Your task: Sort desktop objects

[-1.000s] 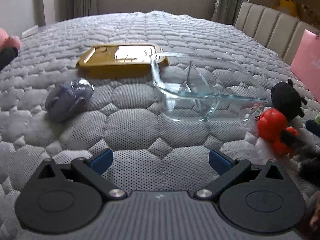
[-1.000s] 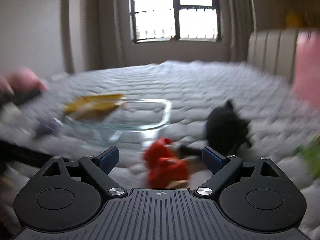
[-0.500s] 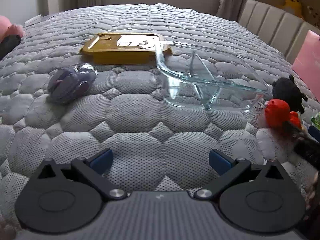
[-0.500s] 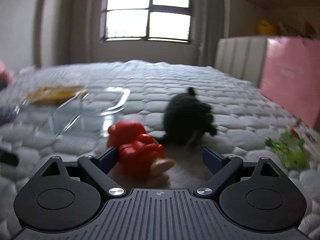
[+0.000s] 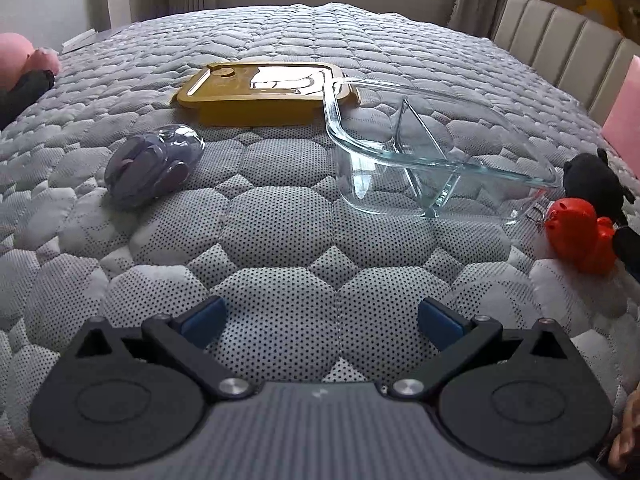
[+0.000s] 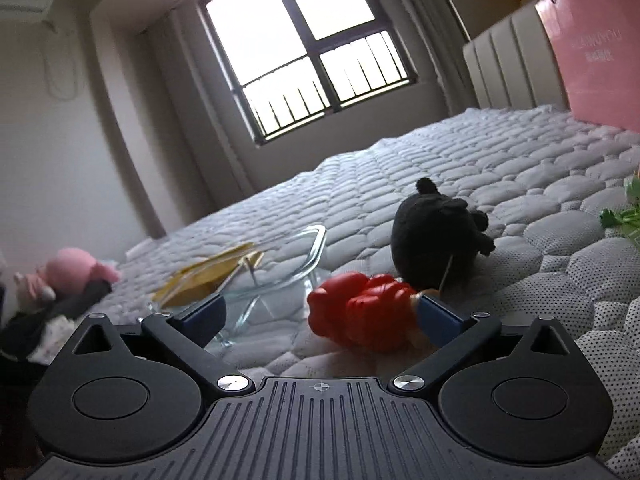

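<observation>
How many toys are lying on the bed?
4, maybe more hidden: a red toy close in front of the right gripper, a black plush just behind it, a pink plush far left, and something green at the right edge.

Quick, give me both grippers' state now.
Left gripper: open, nothing between its fingers.
Right gripper: jaws opening, red toy between them, not gripped.

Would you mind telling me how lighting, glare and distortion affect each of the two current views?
Left wrist view: sharp and evenly lit; window glare on the yellow lid; fisheye bulges the mattress. Right wrist view: tilted and backlit; blown-out window leaves the black plush toy a featureless silhouette; red toy readable, left edge soft.
</observation>
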The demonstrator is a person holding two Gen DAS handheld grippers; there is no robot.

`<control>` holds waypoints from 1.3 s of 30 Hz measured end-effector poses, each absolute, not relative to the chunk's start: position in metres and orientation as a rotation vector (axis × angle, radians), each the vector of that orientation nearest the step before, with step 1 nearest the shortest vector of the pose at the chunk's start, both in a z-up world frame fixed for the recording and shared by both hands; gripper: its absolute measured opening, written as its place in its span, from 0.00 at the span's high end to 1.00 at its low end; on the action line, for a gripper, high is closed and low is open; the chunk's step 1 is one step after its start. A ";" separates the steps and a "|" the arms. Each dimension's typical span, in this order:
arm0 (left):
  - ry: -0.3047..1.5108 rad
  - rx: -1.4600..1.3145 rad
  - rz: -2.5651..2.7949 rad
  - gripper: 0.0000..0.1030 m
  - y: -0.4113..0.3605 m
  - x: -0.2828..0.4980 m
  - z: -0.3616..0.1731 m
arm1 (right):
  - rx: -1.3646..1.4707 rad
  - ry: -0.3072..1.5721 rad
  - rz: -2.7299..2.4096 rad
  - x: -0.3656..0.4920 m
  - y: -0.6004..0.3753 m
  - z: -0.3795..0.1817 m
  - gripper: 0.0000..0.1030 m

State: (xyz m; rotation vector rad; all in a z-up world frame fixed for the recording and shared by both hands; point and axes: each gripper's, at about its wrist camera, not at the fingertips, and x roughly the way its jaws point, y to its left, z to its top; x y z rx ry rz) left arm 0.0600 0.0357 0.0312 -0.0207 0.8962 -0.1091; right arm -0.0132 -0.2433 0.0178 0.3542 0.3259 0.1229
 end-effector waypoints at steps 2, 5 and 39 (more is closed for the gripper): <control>0.894 -0.017 -0.112 0.00 0.036 0.060 0.030 | 0.340 0.293 0.094 -0.015 -0.240 0.016 0.00; 0.877 -0.011 -0.113 0.00 0.038 0.058 0.030 | 0.375 0.272 0.060 -0.017 -0.242 0.010 0.00; 0.643 0.521 -0.158 0.00 0.095 0.137 0.017 | 0.472 0.363 0.111 0.000 -0.255 -0.006 0.00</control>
